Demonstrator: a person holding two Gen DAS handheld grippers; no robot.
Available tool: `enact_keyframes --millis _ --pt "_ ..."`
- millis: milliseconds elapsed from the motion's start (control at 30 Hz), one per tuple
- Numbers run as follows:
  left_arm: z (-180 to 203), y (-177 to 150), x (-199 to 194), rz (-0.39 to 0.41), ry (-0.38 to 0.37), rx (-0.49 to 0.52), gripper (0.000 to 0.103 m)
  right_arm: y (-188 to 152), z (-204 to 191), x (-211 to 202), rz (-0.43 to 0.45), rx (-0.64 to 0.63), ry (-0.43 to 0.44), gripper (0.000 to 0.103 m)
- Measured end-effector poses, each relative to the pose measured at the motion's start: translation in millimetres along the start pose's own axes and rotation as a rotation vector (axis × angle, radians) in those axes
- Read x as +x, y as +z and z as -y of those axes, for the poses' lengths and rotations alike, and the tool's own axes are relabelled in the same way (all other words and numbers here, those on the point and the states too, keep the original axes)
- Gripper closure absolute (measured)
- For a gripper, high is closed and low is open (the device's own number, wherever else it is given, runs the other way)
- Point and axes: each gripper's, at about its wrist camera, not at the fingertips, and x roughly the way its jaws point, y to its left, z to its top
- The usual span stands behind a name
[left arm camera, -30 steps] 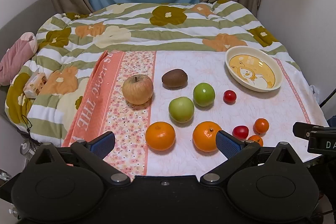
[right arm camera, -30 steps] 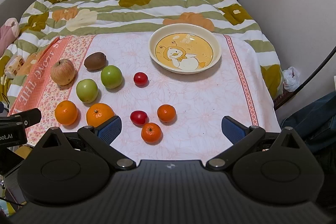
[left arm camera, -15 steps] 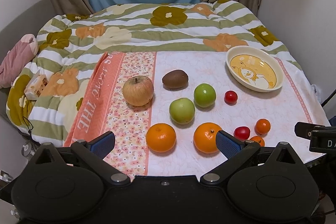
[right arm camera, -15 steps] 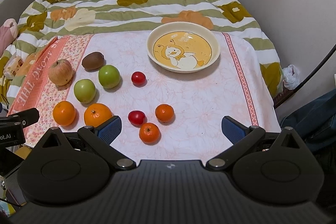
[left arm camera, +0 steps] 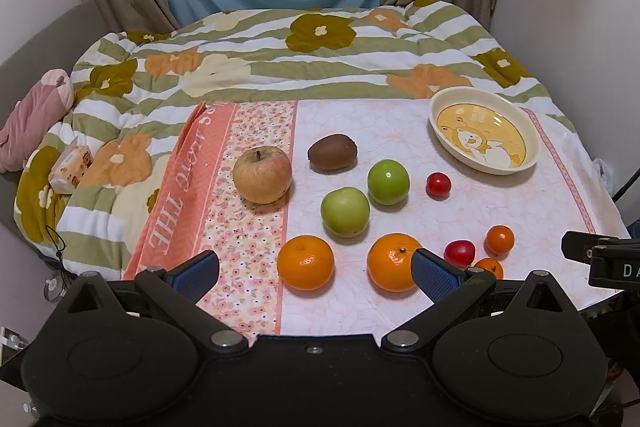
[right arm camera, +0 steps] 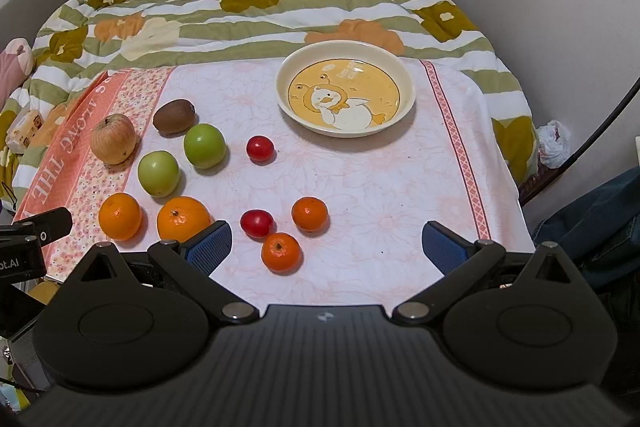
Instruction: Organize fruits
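Note:
Fruit lies on a pink cloth (right arm camera: 380, 187): a russet apple (left arm camera: 262, 174), a kiwi (left arm camera: 332, 151), two green apples (left arm camera: 345, 211) (left arm camera: 388, 176), two oranges (left arm camera: 305, 262) (left arm camera: 390, 261), two small tangerines (right arm camera: 309, 213) (right arm camera: 280, 252) and two red tomatoes (right arm camera: 260, 148) (right arm camera: 257, 223). A cream dish with a yellow duck picture (right arm camera: 346, 94) stands empty at the back right. My left gripper (left arm camera: 316, 273) is open and empty at the near edge, over the oranges. My right gripper (right arm camera: 326, 245) is open and empty near the tangerines.
The cloth lies on a bed with a striped flower quilt (left arm camera: 304, 67). A pink pillow (left arm camera: 32, 115) and a tissue pack (left arm camera: 70, 167) lie at the left. A wall (right arm camera: 560, 7) runs along the right, with a white bag (right arm camera: 554, 143) below.
Both grippers have drifted slightly, so the fruit sits a touch lower and more to the left in the right wrist view. Nothing was grasped or moved.

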Motion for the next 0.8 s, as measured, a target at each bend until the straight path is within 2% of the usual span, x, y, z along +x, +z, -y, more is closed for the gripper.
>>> enact_keyframes --millis 800 --pt "5.6 -0.3 -2.7 0.008 0.005 0.01 0.0 -0.6 3.5 -1.8 0.005 0.001 -0.005 0.0"
